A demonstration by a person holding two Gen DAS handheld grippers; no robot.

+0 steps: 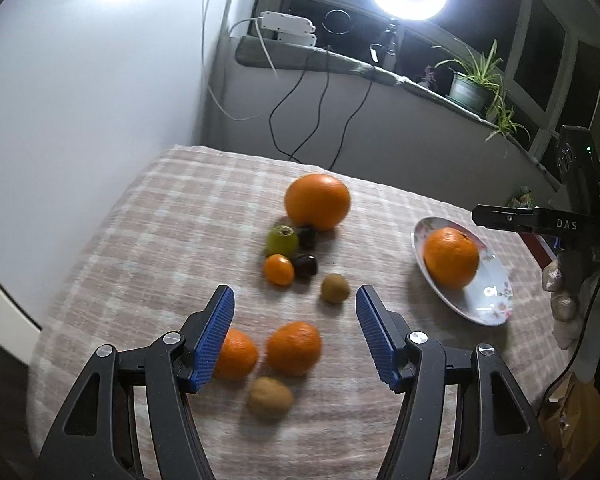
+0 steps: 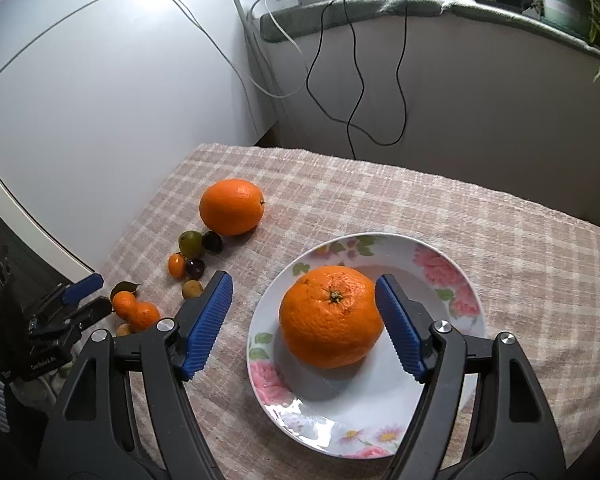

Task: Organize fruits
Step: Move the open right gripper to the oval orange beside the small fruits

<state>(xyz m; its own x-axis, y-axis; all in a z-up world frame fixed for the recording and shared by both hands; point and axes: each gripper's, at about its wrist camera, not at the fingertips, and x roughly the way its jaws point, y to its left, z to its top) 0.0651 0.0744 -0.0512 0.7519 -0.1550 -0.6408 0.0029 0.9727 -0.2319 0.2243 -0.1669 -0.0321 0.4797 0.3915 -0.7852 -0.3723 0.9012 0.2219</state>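
The left tool (image 1: 296, 308) hovers over the desk (image 1: 148, 232), which is covered by a checked cloth, with its blue pads spread apart and nothing clamped between them. Below it lie two mandarins (image 1: 294, 348), one partly hidden behind the left pad, and a kiwi (image 1: 270, 397) just in front of them. Farther off sit a smaller kiwi (image 1: 334, 288), a tiny orange fruit (image 1: 279, 269), two dark round fruits (image 1: 305, 265), a green fruit (image 1: 282, 239) and a big orange (image 1: 317, 201), loosely clustered.

The right tool (image 2: 304, 312) stands over the floral plate (image 2: 440, 276), its jaws opening. A large orange (image 2: 331, 317) rests on the plate between the pads; the right pad sits just at its skin and the left pad stands clear of it.
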